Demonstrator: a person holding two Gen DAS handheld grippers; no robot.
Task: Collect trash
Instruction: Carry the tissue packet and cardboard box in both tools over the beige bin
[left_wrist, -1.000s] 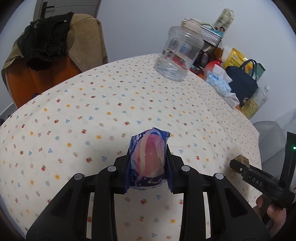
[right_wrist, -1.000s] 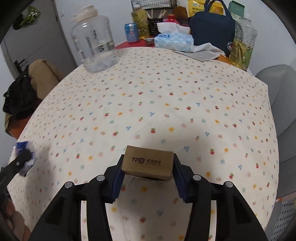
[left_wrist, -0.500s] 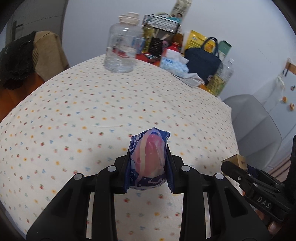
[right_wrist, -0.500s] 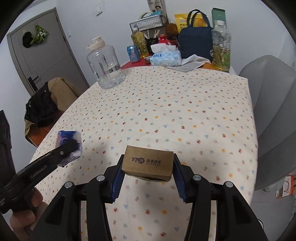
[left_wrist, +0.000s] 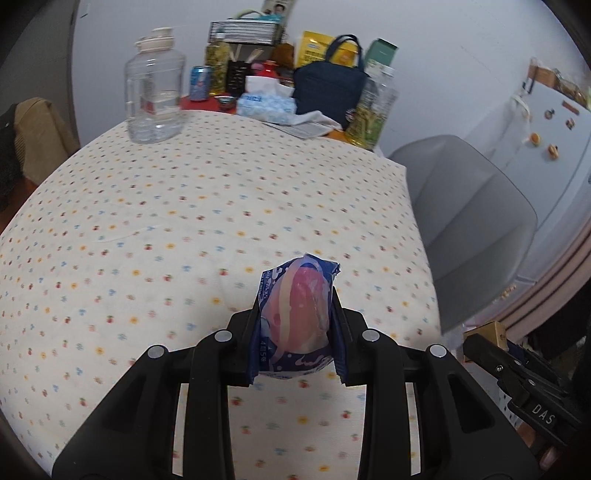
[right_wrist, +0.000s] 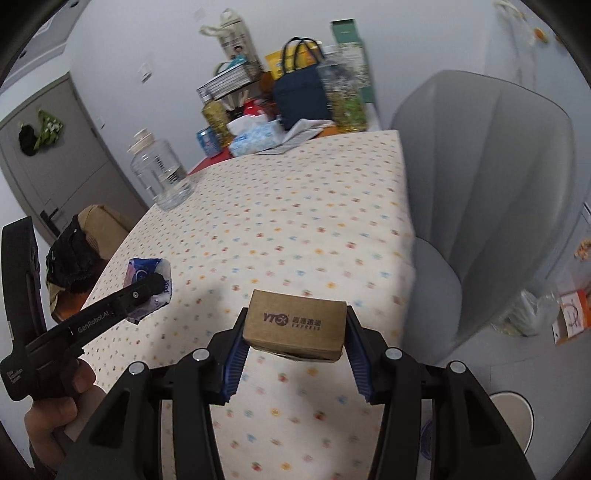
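**A:** Status on both claws?

**B:** My left gripper (left_wrist: 295, 325) is clamped on a crumpled blue-and-pink plastic snack wrapper (left_wrist: 295, 317), pinched from both sides and sticking up between the fingers, held above the near part of the table. My right gripper (right_wrist: 295, 341) is clamped on a small brown cardboard box printed "YTO EXPRESS" (right_wrist: 296, 325), blue ribbed pads (right_wrist: 233, 360) pressing its two ends. The box sits level, clear of the cloth.

**A:** Where are they relative to each other?

**B:** From the right wrist camera, the left gripper is at my left with the wrapper at its tip, over the table's left edge. From the left one, the box shows at the far right, beyond the table's right edge.

**A:** Surroundings?

**B:** A table in cream cloth with small coloured flowers (left_wrist: 184, 206). At the far end: a large clear plastic water jug with a beige cap (left_wrist: 155, 85), a blue-patterned tissue pack (left_wrist: 266, 107), a navy tote bag (left_wrist: 328, 88). A grey moulded chair (right_wrist: 491, 192) stands just beside the table's right side.
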